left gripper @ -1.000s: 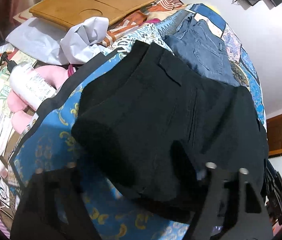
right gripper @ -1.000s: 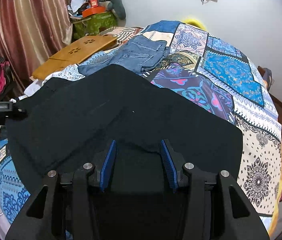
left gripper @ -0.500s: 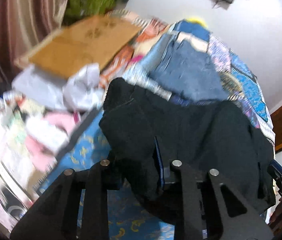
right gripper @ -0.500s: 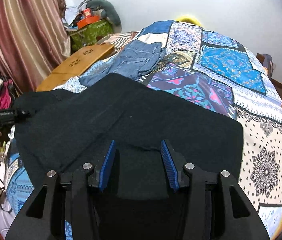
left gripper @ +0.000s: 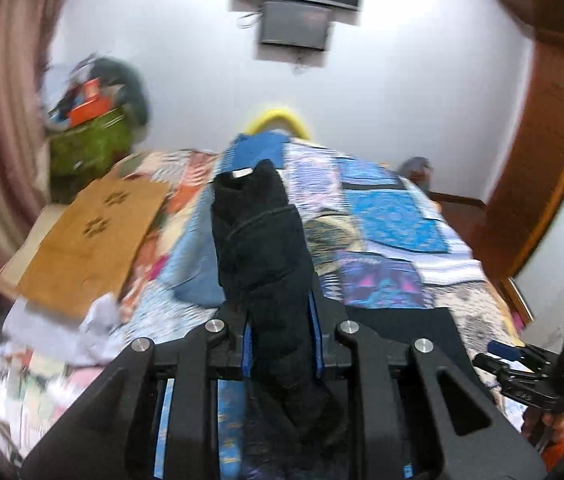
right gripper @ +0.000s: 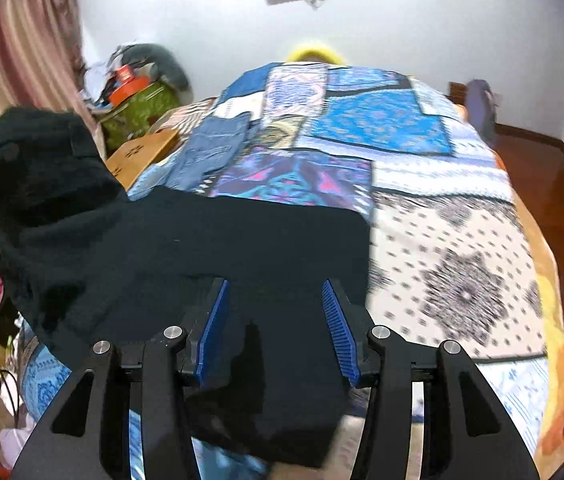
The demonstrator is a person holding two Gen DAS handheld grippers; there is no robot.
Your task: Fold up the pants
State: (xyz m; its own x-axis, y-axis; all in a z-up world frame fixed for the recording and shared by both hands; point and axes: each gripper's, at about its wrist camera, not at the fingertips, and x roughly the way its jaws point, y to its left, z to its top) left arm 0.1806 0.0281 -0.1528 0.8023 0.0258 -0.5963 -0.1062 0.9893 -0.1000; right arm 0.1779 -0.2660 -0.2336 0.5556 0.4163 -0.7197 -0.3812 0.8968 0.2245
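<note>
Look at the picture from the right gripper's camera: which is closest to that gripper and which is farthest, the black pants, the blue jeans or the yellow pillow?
1. Black pants: nearest, bunched between the right gripper fingers.
2. Blue jeans: farther back, left of centre on the patchwork bedspread.
3. Yellow pillow: farthest, at the bed's far end by the wall.

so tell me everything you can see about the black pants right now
The black pants look like soft, plain dark cloth, with a small pale tag near the raised tip. One end is bunched into a thick roll, clamped between the left gripper pads and lifted off the bed. The rest lies spread on the patchwork cover, its near edge between the right gripper pads, which stand apart around a thick fold. Blue jeans lie just beyond.
</note>
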